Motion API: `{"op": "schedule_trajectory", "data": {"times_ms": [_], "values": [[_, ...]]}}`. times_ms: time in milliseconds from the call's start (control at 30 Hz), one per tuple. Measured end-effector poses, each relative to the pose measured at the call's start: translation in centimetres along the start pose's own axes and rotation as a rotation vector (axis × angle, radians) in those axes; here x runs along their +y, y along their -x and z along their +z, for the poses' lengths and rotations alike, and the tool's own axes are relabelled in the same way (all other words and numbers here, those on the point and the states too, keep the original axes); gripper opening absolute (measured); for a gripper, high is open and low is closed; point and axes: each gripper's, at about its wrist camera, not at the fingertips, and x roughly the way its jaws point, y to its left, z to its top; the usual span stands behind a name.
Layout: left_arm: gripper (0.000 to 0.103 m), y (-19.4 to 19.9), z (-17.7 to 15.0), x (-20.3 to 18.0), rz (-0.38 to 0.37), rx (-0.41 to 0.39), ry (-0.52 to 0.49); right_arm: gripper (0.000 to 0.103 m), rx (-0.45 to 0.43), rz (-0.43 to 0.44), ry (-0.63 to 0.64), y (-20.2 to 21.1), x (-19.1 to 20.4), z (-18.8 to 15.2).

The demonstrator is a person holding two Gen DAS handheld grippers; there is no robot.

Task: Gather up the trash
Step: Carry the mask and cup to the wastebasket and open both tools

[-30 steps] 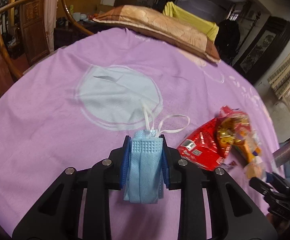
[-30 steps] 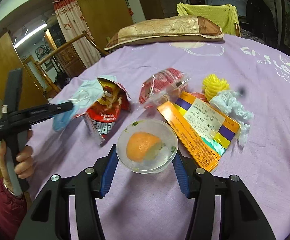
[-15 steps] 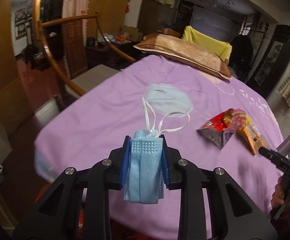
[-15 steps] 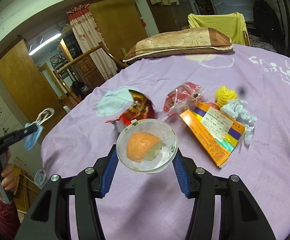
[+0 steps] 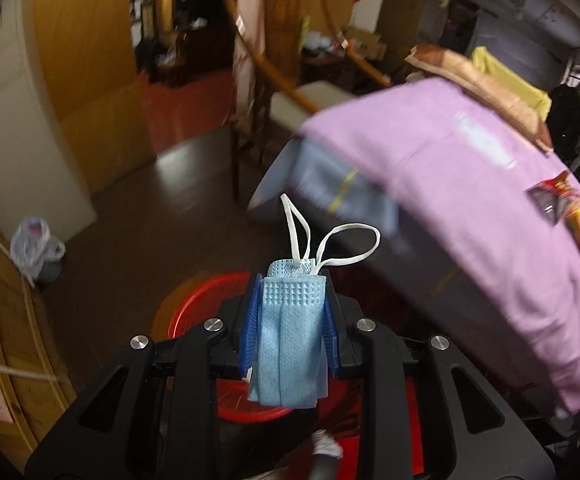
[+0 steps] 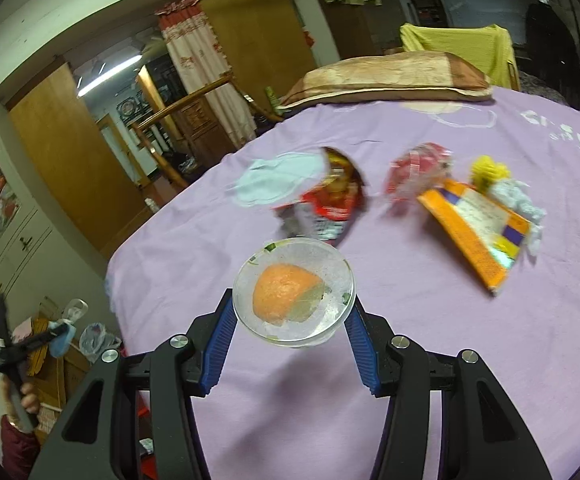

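Left wrist view looks down past the edge of the bed [image 5: 470, 184] to the dark floor, which the other view barely shows. There a red bin [image 5: 194, 308] sits right under the left gripper [image 5: 290, 320], and a white plastic bag [image 5: 36, 246] lies by the cabinet further left. The fingers [image 5: 250, 324] are pressed tight on a folded blue mask [image 5: 290, 340]; it stands upright between them, pleated, with a dotted band near the top and two white ear loops [image 5: 330, 240] curling above it. The mask hangs over the bin.

The right wrist view alone shows the top of the bed and what lies on its purple sheet [image 6: 470, 340]. The right gripper [image 6: 294, 320] holds a clear plastic cup [image 6: 294, 296], its fingers [image 6: 220, 344] set partly apart against the cup's sides; an orange lump fills much of the cup. Beyond it lie a red snack bag [image 6: 330, 200], a red-and-clear wrapper [image 6: 414, 168], an orange box [image 6: 474, 228], a yellow ball [image 6: 488, 170] and a crumpled white plastic [image 6: 522, 204], all blurred. At far left a hand [image 6: 26, 400] holds the left gripper, small and low beside the bed, with the mask seen as a blue patch.
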Motion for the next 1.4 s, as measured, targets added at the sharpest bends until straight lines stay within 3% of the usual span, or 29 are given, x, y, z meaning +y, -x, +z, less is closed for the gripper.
{"op": "schedule_trajectory", "data": {"times_ms": [133, 200, 300, 400, 600, 1033, 1267, 1400], "values": [[0.035, -3.6, -1.3, 1.8, 0.005, 0.070, 0.009, 0.053, 0.002, 0.023, 0.053, -0.2, 3.9, 0.3], [0.056, -4.5, -1.8, 2.4, 0.009, 0.088, 0.010, 0.053, 0.007, 0.050, 0.090, -0.5, 6.5, 0.4], [0.078, -4.7, -2.3, 3.3, 0.027, 0.066, 0.012, 0.053, 0.019, 0.089, 0.147, -0.9, 10.1, 0.2], [0.085, -4.1, -2.8, 4.2, 0.059, 0.033, 0.010, 0.053, 0.041, 0.135, 0.197, -1.7, 13.5, -0.3], [0.093, -3.2, -4.1, 6.3, 0.165, -0.015, 0.018, 0.053, 0.116, 0.225, 0.269, -4.1, 19.6, -1.9], [0.096, -1.6, -6.1, 11.0, 0.392, -0.116, 0.005, 0.053, 0.348, 0.339, 0.408, -13.3, 31.4, -6.5], [0.096, -0.2, -7.2, 11.9, 0.486, -0.187, -0.030, 0.053, 0.433, 0.367, 0.452, -16.9, 35.7, -8.6], [0.096, 0.4, -7.3, 12.1, 0.501, -0.216, -0.042, 0.056, 0.456, 0.382, 0.490, -18.2, 37.9, -9.6]]}}
